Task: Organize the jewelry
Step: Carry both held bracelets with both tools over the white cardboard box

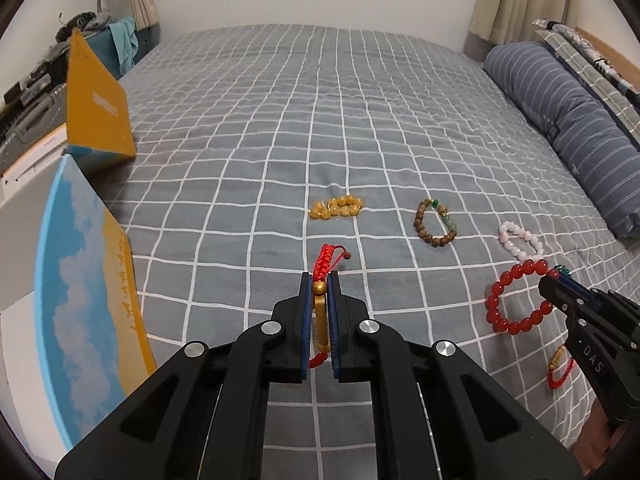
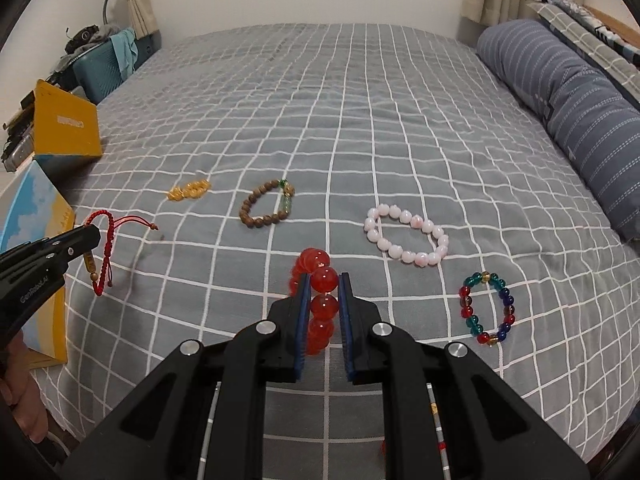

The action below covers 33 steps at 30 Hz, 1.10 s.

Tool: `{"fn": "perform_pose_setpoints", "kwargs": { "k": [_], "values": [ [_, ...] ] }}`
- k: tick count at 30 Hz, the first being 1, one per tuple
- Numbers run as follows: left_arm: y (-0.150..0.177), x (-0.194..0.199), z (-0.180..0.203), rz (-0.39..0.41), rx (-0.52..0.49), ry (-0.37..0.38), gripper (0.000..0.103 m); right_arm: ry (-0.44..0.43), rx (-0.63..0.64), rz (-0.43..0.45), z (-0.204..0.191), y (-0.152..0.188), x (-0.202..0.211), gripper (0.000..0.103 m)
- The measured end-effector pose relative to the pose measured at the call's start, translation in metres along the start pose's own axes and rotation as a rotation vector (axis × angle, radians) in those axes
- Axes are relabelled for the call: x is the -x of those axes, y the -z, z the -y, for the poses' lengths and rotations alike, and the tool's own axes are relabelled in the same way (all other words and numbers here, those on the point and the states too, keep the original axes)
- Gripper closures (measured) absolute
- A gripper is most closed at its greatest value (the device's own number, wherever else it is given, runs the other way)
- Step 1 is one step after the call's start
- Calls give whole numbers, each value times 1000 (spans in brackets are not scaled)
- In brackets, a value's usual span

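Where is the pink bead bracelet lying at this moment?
In the right wrist view, the pink bead bracelet lies flat on the checked bedspread, right of centre, between the brown wooden bracelet and the multicoloured bracelet.

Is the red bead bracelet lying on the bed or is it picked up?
Picked up. The right gripper is shut on the red bead bracelet, which hangs between its blue pads above the bed cover.

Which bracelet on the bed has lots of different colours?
The multicoloured glass-bead bracelet, lying rightmost. Its beads mix teal, red, blue and yellow.
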<state>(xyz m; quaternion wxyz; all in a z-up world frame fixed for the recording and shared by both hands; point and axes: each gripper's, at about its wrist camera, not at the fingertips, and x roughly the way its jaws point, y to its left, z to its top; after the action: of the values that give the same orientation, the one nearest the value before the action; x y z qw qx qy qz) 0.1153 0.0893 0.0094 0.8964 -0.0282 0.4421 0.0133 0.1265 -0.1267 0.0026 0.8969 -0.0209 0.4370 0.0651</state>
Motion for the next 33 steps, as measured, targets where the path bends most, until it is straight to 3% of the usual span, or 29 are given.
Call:
{"fn": "perform_pose_setpoints", "kwargs": {
  "k": [13,23,33],
  "values": [
    [4,32,-11,40,46,-5,96,8,-26,46,2,-3,29,90],
    [-6,66,-17,84,65,-20,96,14,-10,97,-19,-15,61,90],
    [-9,101,-46,133,70,-60,96,14,12,86,-50,-35,63,90]
  ]
}}
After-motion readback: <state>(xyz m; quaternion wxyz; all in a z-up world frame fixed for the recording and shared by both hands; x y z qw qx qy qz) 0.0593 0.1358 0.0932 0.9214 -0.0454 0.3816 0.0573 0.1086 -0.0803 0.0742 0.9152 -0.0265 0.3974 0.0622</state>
